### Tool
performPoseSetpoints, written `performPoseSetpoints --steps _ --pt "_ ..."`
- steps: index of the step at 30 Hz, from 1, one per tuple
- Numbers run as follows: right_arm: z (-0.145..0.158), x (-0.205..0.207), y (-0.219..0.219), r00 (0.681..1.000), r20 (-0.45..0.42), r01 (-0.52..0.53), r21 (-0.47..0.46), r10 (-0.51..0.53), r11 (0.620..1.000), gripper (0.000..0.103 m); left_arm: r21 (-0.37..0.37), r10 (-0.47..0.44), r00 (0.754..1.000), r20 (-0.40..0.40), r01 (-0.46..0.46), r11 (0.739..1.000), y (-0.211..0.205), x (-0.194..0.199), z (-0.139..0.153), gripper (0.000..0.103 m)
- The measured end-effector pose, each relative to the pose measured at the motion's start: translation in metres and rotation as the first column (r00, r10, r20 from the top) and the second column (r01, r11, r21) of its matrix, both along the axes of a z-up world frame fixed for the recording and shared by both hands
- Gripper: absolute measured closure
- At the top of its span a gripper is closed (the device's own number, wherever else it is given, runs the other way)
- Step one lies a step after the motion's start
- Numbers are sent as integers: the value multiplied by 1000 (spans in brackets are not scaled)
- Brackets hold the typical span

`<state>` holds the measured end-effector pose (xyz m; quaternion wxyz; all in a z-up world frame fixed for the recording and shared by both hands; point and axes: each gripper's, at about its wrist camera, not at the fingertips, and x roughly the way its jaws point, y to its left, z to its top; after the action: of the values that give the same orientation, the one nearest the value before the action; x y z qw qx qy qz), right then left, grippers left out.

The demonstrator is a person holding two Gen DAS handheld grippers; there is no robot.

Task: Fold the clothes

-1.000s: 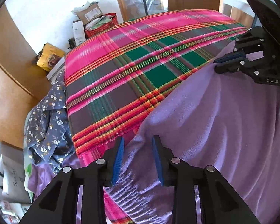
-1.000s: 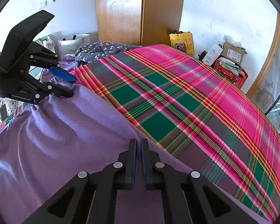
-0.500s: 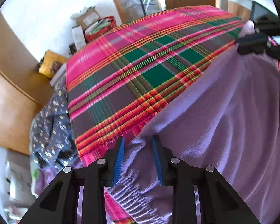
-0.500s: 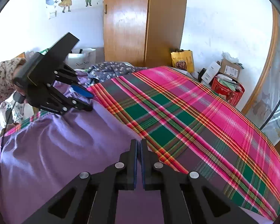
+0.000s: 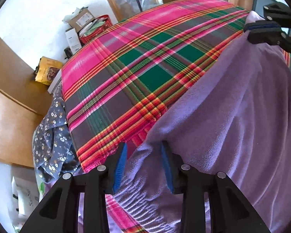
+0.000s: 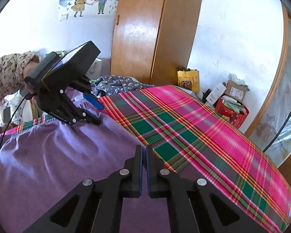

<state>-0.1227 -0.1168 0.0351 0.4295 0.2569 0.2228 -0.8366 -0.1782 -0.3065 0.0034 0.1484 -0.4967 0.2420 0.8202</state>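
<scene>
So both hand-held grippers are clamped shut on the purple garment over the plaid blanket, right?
Not quite. Only the right hand-held gripper is shut on the purple garment, as the right wrist view shows. In the left wrist view, the left hand-held gripper is open, its fingers apart on either side of the garment's gathered edge. The plaid blanket does lie underneath.

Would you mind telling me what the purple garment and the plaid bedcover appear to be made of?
The purple garment looks like soft fleece or terry: its surface is matte and fuzzy, and it drapes in rounded folds, with a gathered, probably elastic edge near the left gripper. The plaid bedcover seems a flat woven cloth, perhaps cotton: its stripes are crisp, with a faint sheen and a frayed edge.
</scene>
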Motion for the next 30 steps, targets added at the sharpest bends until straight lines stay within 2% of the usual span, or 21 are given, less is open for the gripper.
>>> performPoseSetpoints --steps 6,8,10,13,15,18,30 --pt "-2 -1 1 1000 10 9 -5 -9 1000 100 27 5 1000 3 -5 1000 -3 2 -1 66" --pt "-3 -2 2 1000 17 12 -8 -12 1000 100 65 33 999 16 -34 997 -6 0 -1 67" --pt "-4 -2 2 1000 24 15 -9 -15 1000 100 91 46 999 25 -48 995 -8 0 -1 70" --pt "-5 -3 3 999 32 19 -11 -19 1000 100 112 41 999 30 -44 993 -6 3 -1 84" --pt "-5 -2 4 999 39 22 -15 -22 1000 100 85 14 1000 6 -14 996 1 9 -2 91" --pt "-6 0 4 999 38 26 -8 -26 1000 100 68 21 1000 -4 -21 997 2 11 -1 96" --pt "11 24 8 999 3 34 7 -34 999 100 53 46 992 -120 -40 998 4 47 31 98"
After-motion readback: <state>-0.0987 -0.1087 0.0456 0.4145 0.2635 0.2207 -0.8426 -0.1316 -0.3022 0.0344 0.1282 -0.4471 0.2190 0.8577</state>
